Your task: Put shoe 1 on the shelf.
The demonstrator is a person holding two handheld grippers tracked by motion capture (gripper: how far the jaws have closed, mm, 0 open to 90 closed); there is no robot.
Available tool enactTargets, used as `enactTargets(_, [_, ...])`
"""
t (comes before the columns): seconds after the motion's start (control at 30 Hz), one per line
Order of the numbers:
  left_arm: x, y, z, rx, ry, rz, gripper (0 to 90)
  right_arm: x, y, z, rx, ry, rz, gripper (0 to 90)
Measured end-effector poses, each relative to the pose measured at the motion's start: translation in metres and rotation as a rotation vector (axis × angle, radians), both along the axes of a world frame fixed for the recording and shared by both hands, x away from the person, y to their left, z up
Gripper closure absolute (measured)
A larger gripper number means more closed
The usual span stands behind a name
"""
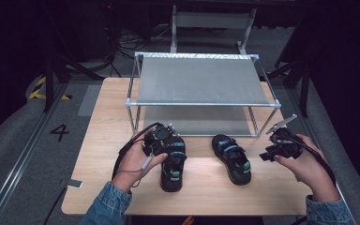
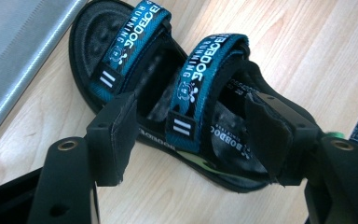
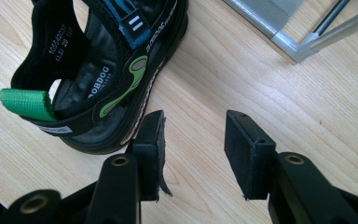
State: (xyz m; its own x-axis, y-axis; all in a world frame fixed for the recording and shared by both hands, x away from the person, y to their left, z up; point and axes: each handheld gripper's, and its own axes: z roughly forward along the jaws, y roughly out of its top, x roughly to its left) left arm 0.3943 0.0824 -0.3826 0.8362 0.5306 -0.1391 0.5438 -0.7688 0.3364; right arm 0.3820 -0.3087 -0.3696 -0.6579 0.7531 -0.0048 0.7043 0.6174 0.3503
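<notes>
Two black sandals with blue straps lie on the wooden table (image 1: 201, 192). My left gripper (image 1: 163, 140) hovers over the left sandal (image 1: 172, 169). In the left gripper view it (image 2: 193, 140) is open, its pads on either side of that sandal's (image 2: 168, 79) rear strap and heel, not pressing it. The right sandal (image 1: 233, 159) lies toes toward the rack. My right gripper (image 1: 268, 153) is just right of it. In the right gripper view it (image 3: 193, 149) stands open over bare wood, with the sandal's (image 3: 98, 70) green-tabbed heel to its upper left.
A two-tier metal shoe rack (image 1: 201, 82) with grey shelves stands on the far half of the table, and its corner post (image 3: 293, 46) is close to my right gripper. Bare wood stretches in front of the sandals. Dark floor and cables surround the table.
</notes>
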Motion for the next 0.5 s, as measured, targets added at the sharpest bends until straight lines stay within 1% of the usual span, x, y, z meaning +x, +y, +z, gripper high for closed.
enactTargets(0.07, [0.002, -0.002, -0.005, 0.001, 0.006, -0.003, 34.2, 0.0, 0.0, 0.0, -0.003, -0.001, 0.0, 58.8])
enactTargets(0.13, [0.003, -0.005, -0.01, 0.012, 0.012, -0.011, 35.5, 0.0, 0.0, -0.001, 0.0, 0.001, 0.001, 58.7])
enactTargets(0.2, [0.003, -0.008, -0.013, 0.019, -0.008, -0.028, 36.8, 0.0, 0.0, -0.003, -0.003, 0.005, 0.0, 58.6])
enactTargets(0.23, [0.004, -0.008, -0.014, 0.014, -0.01, -0.034, 40.8, 0.0, 0.0, -0.003, -0.003, 0.007, 0.002, 58.6])
enactTargets(0.27, [0.004, -0.009, -0.016, 0.004, -0.005, -0.03, 42.4, 0.0, -0.001, -0.003, -0.002, 0.008, 0.002, 58.6])
enactTargets(0.3, [0.005, -0.01, -0.018, 0.009, -0.009, -0.038, 41.9, 0.0, -0.002, -0.004, -0.005, 0.008, 0.004, 58.6])
enactTargets(0.33, [0.005, -0.01, -0.019, 0.01, -0.011, -0.047, 43.4, -0.001, -0.002, -0.003, -0.003, 0.008, 0.0, 58.6])
enactTargets(0.37, [0.005, -0.011, -0.021, 0.011, -0.01, -0.049, 46.8, -0.001, -0.003, -0.003, -0.003, 0.007, -0.004, 58.5])
enactTargets(0.4, [0.005, -0.012, -0.023, 0.019, -0.003, -0.05, 48.3, -0.001, -0.003, -0.003, 0.0, 0.006, -0.005, 58.5])
enactTargets(0.43, [0.006, -0.012, -0.024, 0.019, -0.007, -0.051, 50.8, -0.002, -0.004, -0.003, -0.002, 0.005, -0.006, 58.6])
enactTargets(0.5, [0.006, -0.012, -0.024, 0.018, -0.006, -0.049, 59.7, -0.002, -0.004, -0.004, -0.002, 0.006, -0.007, 58.5])
